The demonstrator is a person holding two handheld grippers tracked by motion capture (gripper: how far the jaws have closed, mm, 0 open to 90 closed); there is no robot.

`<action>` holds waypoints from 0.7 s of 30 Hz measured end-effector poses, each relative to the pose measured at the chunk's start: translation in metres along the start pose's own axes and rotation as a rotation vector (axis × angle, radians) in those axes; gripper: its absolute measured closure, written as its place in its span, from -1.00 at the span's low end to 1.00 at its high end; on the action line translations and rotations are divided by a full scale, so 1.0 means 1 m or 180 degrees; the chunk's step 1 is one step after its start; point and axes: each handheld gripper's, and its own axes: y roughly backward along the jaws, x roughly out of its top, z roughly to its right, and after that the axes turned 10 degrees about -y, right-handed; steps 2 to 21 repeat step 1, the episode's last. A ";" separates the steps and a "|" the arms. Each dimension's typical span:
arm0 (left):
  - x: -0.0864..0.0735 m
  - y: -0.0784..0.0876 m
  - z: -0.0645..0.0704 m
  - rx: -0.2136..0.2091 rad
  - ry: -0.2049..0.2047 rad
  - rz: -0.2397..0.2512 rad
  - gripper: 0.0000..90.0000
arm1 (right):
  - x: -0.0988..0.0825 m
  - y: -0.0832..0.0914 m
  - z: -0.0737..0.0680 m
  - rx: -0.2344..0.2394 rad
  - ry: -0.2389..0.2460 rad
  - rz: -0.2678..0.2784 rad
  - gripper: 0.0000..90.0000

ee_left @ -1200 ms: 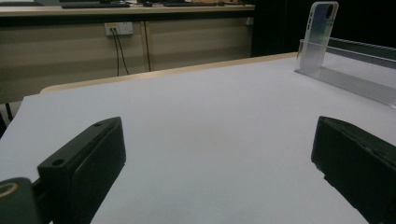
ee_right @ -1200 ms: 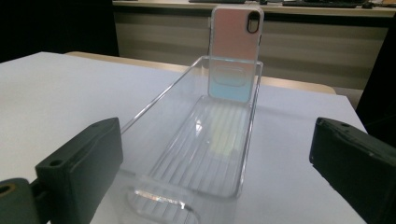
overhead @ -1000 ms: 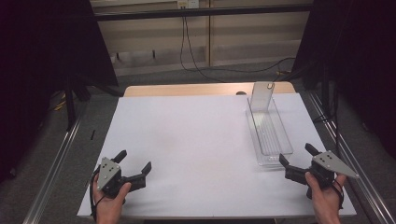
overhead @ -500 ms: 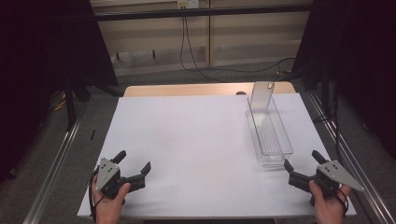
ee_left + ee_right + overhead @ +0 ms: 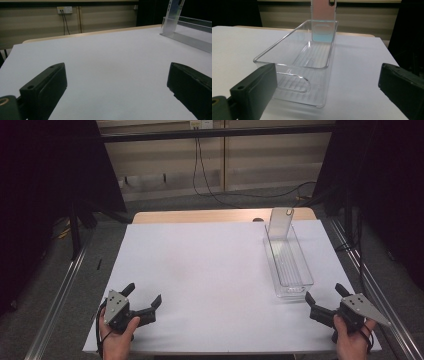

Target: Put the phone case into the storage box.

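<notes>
Clear bin (image 5: 288, 265) lies lengthwise on the right of the white surface (image 5: 210, 270), a flat panel (image 5: 280, 221) upright at its far end. My right tongs (image 5: 324, 302) sit just before its near wall, spread, empty. Left tongs (image 5: 146, 300) spread, well apart. Risk: a nudge slides the light bin toward the right edge. Open room left.

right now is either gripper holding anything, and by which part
Nothing is held. The left gripper and right gripper both stand open, apart from the clear bin.
</notes>
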 end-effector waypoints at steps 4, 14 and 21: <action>0.000 -0.001 0.000 -0.0008 -0.0019 -0.0008 -0.94 | 0.000 0.000 0.000 0.0010 0.0003 -0.0009 -0.97; 0.000 -0.001 0.000 -0.0008 -0.0019 -0.0008 -0.94 | 0.000 0.000 0.000 0.0010 0.0003 -0.0009 -0.97; 0.000 -0.001 0.000 -0.0008 -0.0019 -0.0008 -0.94 | 0.000 0.000 0.000 0.0010 0.0003 -0.0009 -0.97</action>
